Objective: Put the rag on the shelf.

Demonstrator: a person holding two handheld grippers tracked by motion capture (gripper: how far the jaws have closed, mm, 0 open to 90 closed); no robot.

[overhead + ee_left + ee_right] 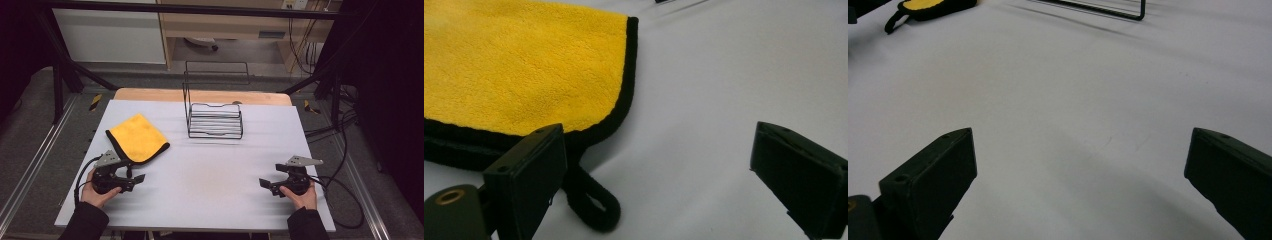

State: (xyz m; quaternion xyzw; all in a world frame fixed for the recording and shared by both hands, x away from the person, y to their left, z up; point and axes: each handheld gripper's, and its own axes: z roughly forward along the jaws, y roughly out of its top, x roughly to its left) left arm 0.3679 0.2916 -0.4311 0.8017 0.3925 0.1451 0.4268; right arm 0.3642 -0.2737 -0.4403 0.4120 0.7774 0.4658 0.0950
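yellow cloth [137,138]: folded, black-edged, laid flat at the table's left, just beyond the left gripper [134,179], whose jaws are spread wide and empty. judged soft, light, limp; best pinched at the black hanging loop [591,200]. right gripper [267,184]: wide open, nothing held. white table [215,170], matte; wire rack [214,120] at the rear.

A lab — black frame rails [65,65], trailing cables [345,200], a white test table [210,170].
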